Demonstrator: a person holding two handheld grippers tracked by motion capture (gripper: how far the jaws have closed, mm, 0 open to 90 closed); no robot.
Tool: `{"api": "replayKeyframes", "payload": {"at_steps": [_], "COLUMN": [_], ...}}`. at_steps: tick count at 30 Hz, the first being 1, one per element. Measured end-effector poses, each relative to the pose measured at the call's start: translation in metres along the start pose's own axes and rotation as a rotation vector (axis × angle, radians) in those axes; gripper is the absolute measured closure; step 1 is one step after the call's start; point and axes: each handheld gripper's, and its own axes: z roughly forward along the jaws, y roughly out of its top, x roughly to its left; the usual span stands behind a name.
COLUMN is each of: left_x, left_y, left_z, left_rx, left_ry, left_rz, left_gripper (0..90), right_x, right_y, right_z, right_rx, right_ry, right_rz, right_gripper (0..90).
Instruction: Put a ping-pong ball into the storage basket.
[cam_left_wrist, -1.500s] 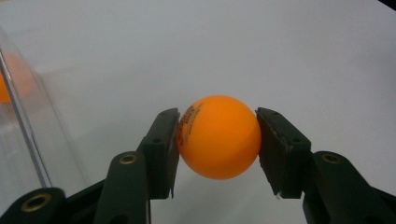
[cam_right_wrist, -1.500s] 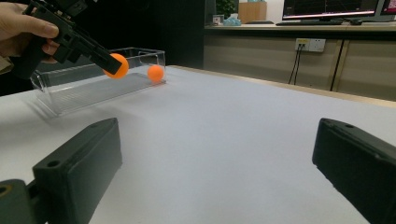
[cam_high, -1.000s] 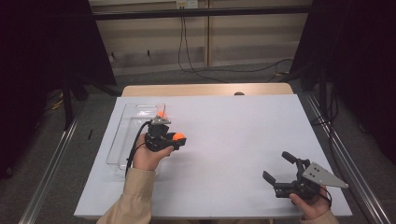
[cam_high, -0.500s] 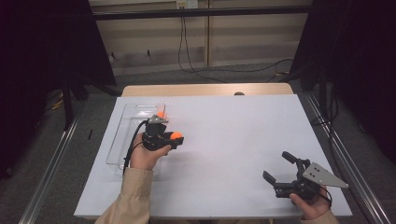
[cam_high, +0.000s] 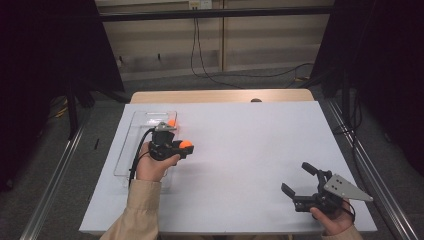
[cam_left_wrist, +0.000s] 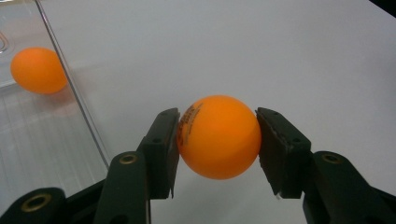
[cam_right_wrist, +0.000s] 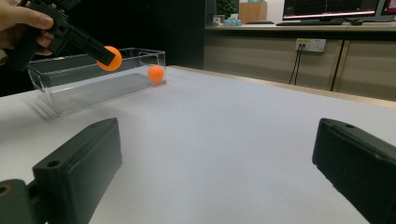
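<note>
My left gripper is shut on an orange ball, its two black pads pressing the ball's sides. In the high view that gripper hovers with the ball just right of a clear plastic tray on the table's left. A second orange ball lies in the tray's far end, also seen in the left gripper view and the right gripper view. My right gripper stands open near the front right edge, nothing between its jaws.
The white table top spreads between the two hands. A wooden strip runs along its far edge. Cables lie on the floor beyond, and metal rails flank both sides.
My left gripper with the orange ball has drifted slightly left, closer to the tray's side. The right gripper has stayed in place.
</note>
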Motion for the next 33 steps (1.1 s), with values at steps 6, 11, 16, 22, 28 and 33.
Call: {"api": "replayKeyframes", "payload": {"at_steps": [6,11,16,22,28,33], "left_x": [0.002,0.004,0.005,0.007,0.008,0.009], "left_y": [0.0,0.0,0.0,0.0,0.0,0.0], "left_z": [-0.003,-0.005,-0.007,-0.01,-0.012,-0.012], "left_rx": [0.001,0.009,-0.006,0.001,0.003,0.005], "left_ry": [0.008,0.01,0.007,0.012,0.015,0.011], "left_rz": [-0.003,-0.002,-0.021,-0.022,-0.019,-0.02], "left_gripper": [51.1,51.1,51.1,51.1,51.1,51.1], "right_x": [0.0,0.0,0.0,0.0,0.0,0.0], "right_y": [0.0,0.0,0.0,0.0,0.0,0.0], "right_z": [0.0,0.0,0.0,0.0,0.0,0.0], "right_rx": [0.001,0.001,0.001,0.001,0.0,0.001], "right_ry": [0.001,0.002,0.002,0.002,0.001,0.001], "right_rz": [0.0,0.001,-0.001,0.001,0.0,0.001], "right_gripper": [1.2,1.2,1.2,1.2,1.1,1.2]}}
